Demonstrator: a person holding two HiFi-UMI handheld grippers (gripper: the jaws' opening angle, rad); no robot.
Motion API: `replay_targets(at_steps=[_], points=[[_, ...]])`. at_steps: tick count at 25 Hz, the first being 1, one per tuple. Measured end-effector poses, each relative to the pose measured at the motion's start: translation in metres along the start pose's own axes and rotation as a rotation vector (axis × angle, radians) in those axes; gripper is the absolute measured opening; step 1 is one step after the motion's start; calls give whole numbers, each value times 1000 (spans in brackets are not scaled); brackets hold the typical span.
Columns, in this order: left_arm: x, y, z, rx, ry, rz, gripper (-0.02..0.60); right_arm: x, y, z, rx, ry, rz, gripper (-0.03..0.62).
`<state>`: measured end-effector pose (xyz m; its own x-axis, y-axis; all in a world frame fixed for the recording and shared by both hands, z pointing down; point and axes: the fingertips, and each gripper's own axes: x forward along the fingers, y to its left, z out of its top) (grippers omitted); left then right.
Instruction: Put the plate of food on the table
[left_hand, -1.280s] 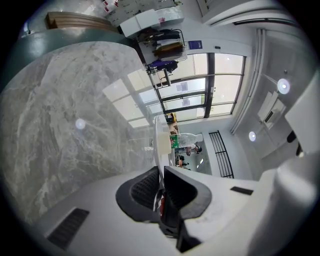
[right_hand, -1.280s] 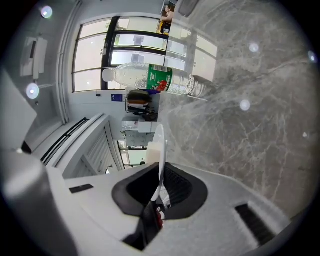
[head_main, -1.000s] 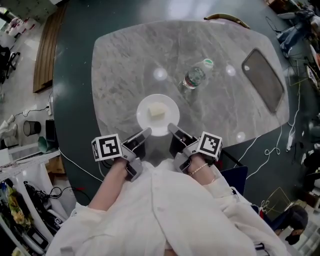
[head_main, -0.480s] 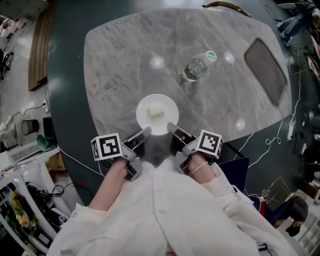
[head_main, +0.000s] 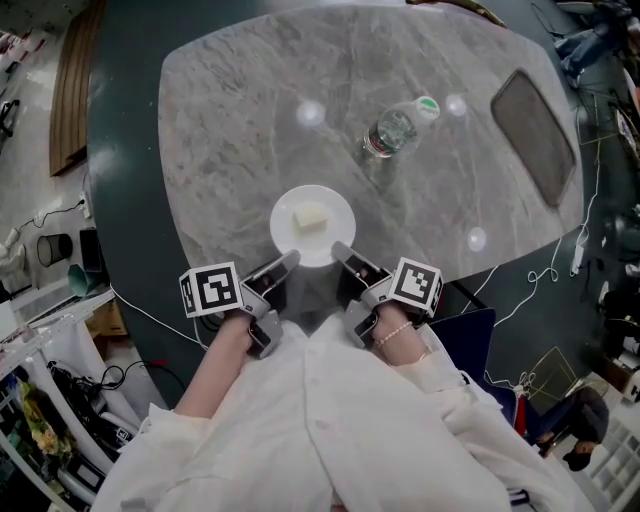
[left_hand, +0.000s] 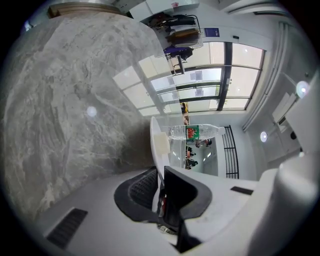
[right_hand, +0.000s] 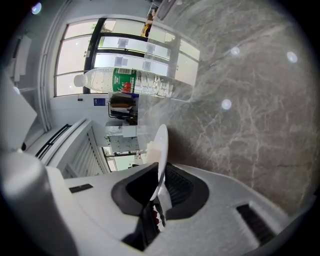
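Observation:
A round white plate (head_main: 332, 208) with a pale block of food (head_main: 311, 217) sits over the near part of the grey marble table (head_main: 230, 120). My left gripper (head_main: 289, 262) is shut on the plate's near left rim (left_hand: 153, 142). My right gripper (head_main: 340, 251) is shut on the near right rim (right_hand: 162, 145). Both gripper views show the plate edge-on between the jaws, with the food block (left_hand: 161, 144) (right_hand: 153, 148) on it. Whether the plate rests on the marble or hangs just above it, I cannot tell.
A clear plastic water bottle (head_main: 392, 129) with a green cap stands on the table beyond the plate. A dark rectangular tray (head_main: 532, 130) lies at the table's far right. White cables (head_main: 545, 290) trail on the dark floor to the right, and clutter lines the left edge.
Both grippers and the plate have sunk a little toward the table. The grip on the rim has not changed.

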<state>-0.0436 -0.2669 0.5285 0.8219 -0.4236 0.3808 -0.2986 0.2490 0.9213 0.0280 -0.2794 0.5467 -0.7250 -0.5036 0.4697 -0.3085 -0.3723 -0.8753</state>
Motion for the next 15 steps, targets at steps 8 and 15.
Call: replay_targets(at_steps=[8, 15], points=[[2, 7, 3, -27, 1, 5, 28, 10, -3, 1, -60, 11, -5, 15], [-1, 3, 6, -117, -23, -17, 26, 14, -2, 0, -60, 24, -8, 15]])
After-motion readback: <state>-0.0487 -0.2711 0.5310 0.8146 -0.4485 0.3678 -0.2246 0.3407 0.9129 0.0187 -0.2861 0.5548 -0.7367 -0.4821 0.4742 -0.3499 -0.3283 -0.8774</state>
